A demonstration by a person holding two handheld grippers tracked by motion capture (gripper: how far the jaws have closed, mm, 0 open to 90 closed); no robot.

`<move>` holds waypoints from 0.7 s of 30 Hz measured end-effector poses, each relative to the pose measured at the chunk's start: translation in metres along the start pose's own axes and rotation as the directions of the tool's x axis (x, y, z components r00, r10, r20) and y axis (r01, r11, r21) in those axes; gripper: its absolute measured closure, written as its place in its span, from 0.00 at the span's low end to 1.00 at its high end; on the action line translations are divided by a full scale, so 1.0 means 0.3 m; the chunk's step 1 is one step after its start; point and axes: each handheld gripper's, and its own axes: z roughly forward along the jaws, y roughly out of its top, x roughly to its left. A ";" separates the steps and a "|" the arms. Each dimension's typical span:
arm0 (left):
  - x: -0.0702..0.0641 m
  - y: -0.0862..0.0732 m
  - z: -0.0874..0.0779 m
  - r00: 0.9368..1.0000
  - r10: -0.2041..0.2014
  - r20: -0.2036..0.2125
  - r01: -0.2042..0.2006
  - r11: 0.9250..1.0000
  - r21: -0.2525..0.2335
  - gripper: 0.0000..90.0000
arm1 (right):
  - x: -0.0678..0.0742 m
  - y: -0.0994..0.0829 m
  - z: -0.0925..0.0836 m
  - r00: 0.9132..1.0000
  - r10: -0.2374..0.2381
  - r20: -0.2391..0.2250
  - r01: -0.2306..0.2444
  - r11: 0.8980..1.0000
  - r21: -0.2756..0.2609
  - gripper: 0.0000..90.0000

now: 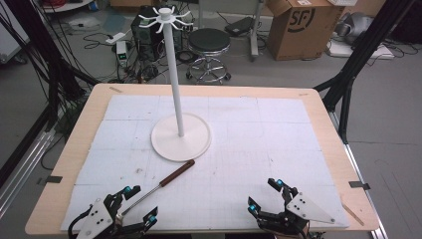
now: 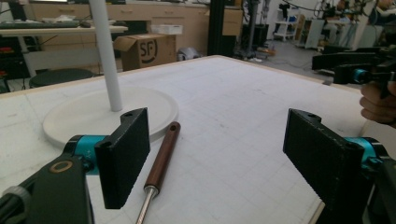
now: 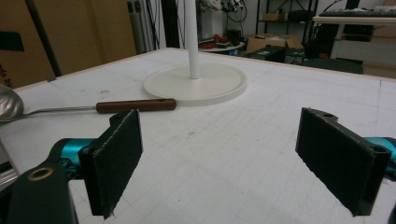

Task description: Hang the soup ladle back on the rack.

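Work looks barely begun: the ladle [image 1: 164, 180] lies flat just in front of the stand [image 1: 180, 137] base, ungrasped, with both the left tool [image 1: 137, 205] and right tool [image 1: 263, 194] spread wide nearby.

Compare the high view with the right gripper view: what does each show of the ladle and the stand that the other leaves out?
High view alone: the stand's hooked top, and the left gripper open around the metal shaft. Right gripper view alone: the ladle's steel bowl. Shared: the ladle's brown handle lying flat, its end close to the stand's round base; the right gripper open and empty.
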 end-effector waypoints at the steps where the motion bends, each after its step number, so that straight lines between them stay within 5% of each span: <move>1: -0.004 0.040 0.005 1.000 0.030 0.006 -0.031 0.998 0.051 0.26 | 0.000 0.000 0.000 1.000 0.000 0.001 0.000 1.000 -0.001 0.15; 2: -0.004 0.040 0.005 1.000 0.030 0.006 -0.031 0.998 0.051 0.26 | -0.001 -0.001 0.000 1.000 0.003 0.003 -0.003 1.000 0.001 0.15; 3: -0.001 0.089 0.017 0.997 0.073 0.032 -0.076 0.991 0.114 0.26 | -0.004 -0.002 0.000 1.000 0.006 0.006 -0.006 1.000 -0.002 0.15; 4: -0.001 0.089 0.017 0.997 0.073 0.032 -0.076 0.991 0.114 0.26 | -0.006 -0.002 0.000 1.000 0.007 0.005 -0.007 1.000 -0.003 0.15; 6: 0.036 0.146 0.059 0.995 0.054 0.081 -0.070 0.975 0.209 0.26 | -0.011 -0.005 0.001 1.000 0.014 0.002 -0.014 1.000 0.002 0.15; 8: 0.054 0.165 0.080 0.995 0.048 0.090 -0.068 0.971 0.231 0.26 | -0.014 -0.006 0.001 1.000 0.020 0.003 -0.020 1.000 0.000 0.15; 10: 0.084 0.193 0.136 0.992 0.068 0.105 -0.097 0.946 0.308 0.26 | -0.012 -0.004 0.000 1.000 0.018 0.004 -0.018 1.000 -0.002 0.15; 11: 0.084 0.193 0.136 0.992 0.068 0.105 -0.097 0.946 0.308 0.27 | -0.010 -0.003 -0.001 1.000 0.013 -0.003 -0.013 1.000 -0.005 0.15; 12: 0.110 0.202 0.182 0.987 0.074 0.140 -0.122 0.919 0.376 0.27 | -0.008 -0.002 0.000 1.000 0.008 -0.004 -0.008 1.000 -0.010 0.15; 13: 0.110 0.202 0.182 0.987 0.074 0.140 -0.122 0.919 0.376 0.27 | -0.005 -0.002 -0.001 1.000 0.012 -0.007 -0.012 1.000 -0.002 0.15; 14: 0.128 0.198 0.217 0.985 0.067 0.162 -0.130 0.901 0.414 0.28 | -0.004 -0.003 -0.001 1.000 0.001 -0.007 -0.001 1.000 -0.004 0.15; 17: 0.172 0.177 0.281 0.981 0.011 0.195 -0.108 0.864 0.491 0.29 | 0.002 -0.002 -0.006 1.000 0.003 -0.004 -0.003 1.000 -0.003 0.15; 19: 0.200 0.165 0.312 0.979 -0.033 0.202 -0.080 0.847 0.526 0.29 | 0.000 -0.002 -0.008 1.000 -0.002 0.000 0.002 1.000 -0.008 0.15; 20: 0.200 0.165 0.312 0.979 -0.033 0.202 -0.080 0.847 0.526 0.31 | -0.002 -0.002 -0.007 1.000 -0.003 0.004 0.003 1.000 -0.011 0.15; 21: 0.225 0.156 0.335 0.975 -0.078 0.208 -0.048 0.838 0.543 0.32 | -0.004 -0.002 -0.008 1.000 0.000 0.008 0.000 1.000 -0.009 0.15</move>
